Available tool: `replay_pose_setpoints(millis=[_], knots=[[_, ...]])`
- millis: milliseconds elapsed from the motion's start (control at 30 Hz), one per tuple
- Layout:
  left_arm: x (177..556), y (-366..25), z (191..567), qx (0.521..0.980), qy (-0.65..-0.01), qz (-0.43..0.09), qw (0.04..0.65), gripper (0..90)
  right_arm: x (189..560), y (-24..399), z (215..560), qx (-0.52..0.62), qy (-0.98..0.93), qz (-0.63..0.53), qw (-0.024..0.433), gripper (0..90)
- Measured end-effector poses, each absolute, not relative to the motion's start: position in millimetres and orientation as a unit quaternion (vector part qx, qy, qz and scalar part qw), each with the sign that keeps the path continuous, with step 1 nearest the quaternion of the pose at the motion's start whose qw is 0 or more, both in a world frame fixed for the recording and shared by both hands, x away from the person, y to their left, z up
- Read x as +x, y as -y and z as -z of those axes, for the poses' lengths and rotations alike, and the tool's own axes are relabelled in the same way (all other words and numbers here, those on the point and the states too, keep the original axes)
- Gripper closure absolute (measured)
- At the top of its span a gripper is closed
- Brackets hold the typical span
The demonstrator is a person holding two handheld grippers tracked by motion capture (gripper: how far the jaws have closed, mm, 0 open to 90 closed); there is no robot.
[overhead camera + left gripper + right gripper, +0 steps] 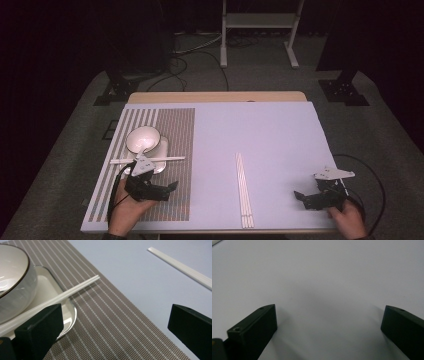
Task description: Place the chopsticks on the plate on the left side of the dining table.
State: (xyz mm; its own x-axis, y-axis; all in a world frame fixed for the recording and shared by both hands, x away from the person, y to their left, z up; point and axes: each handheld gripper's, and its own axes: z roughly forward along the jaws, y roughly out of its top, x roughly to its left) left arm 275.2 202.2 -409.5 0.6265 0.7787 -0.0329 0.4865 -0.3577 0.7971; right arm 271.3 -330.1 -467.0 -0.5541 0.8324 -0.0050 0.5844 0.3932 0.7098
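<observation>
Left hand-held gripper hovers wide open and empty over the striped placemat, just beside the chopsticks resting across the plate under the bowl. Right hand-held gripper is likewise spread, holding nothing.

Recommendation: withdraw slowly, clear of the chopsticks.

The left gripper view confirms the chopsticks bridging the plate rim; the high view places the loose chopsticks mid-tabletop.

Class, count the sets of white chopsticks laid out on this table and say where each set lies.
2. One set lies across the plate on the striped placemat; the other set lies on the bare table, mid-front.
</observation>
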Motion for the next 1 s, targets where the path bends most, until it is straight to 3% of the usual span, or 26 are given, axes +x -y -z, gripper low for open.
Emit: replay_pose_setpoints(millis=[1000], knots=[[279, -152, 427, 0.825, -0.318, -0.142, 0.445, 0.0, 271, 330, 467, 0.434, -0.814, -0.338, 0.184, 0.0]])
